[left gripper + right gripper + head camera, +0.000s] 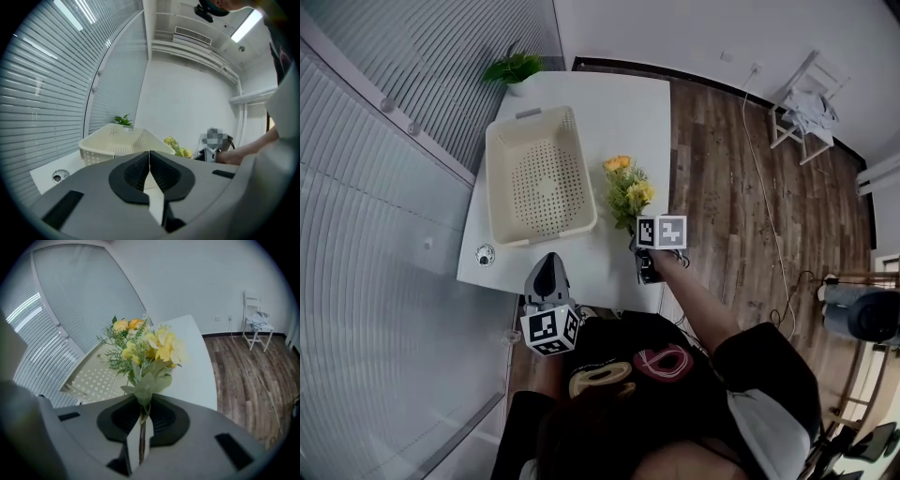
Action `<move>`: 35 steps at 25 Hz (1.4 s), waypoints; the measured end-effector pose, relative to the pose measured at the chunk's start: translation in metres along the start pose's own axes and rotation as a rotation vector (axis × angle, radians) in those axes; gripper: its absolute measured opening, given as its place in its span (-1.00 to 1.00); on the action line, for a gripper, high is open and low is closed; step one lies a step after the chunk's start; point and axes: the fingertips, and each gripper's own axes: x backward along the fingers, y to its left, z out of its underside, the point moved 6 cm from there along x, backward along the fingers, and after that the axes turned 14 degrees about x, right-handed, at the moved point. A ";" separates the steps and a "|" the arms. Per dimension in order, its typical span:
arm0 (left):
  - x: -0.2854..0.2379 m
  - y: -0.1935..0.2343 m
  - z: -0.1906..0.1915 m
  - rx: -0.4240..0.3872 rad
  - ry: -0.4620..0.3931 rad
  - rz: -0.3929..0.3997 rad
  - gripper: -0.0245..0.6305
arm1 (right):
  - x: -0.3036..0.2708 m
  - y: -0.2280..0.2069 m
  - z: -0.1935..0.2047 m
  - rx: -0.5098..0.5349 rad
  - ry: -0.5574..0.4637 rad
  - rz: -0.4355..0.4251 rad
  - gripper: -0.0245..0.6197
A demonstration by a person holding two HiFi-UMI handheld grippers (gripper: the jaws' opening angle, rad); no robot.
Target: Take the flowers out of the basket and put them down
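A bunch of yellow and orange flowers [627,187] with green leaves is held up over the white table [619,103], just right of the cream basket [539,175]. My right gripper [645,251] is shut on the stems; in the right gripper view the flowers [145,352] rise straight out of my right gripper [142,420], stems pinched between the pads. The basket [93,380] lies below and left, with nothing inside. My left gripper [549,277] hovers at the table's near edge, shut and holding nothing. The left gripper view shows my left gripper [150,161], the basket [122,140] and the flowers [177,146] beyond.
A small potted green plant [514,68] stands at the table's far corner. A small round metal object [485,254] lies at the near left corner. A white chair [806,103] stands on the wooden floor at right. Glass walls with blinds run along the left.
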 end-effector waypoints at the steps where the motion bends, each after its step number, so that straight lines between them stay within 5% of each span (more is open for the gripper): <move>1: 0.001 0.001 0.001 0.001 0.000 -0.004 -0.87 | -0.002 0.000 0.003 -0.010 0.007 -0.006 -0.76; 17: 0.018 0.009 0.003 0.015 -0.006 -0.055 -0.87 | -0.019 0.002 0.029 -0.058 0.047 -0.028 -0.70; 35: 0.028 0.015 0.009 0.023 -0.002 -0.062 -0.87 | -0.012 0.011 0.027 -0.085 -0.035 -0.145 -0.15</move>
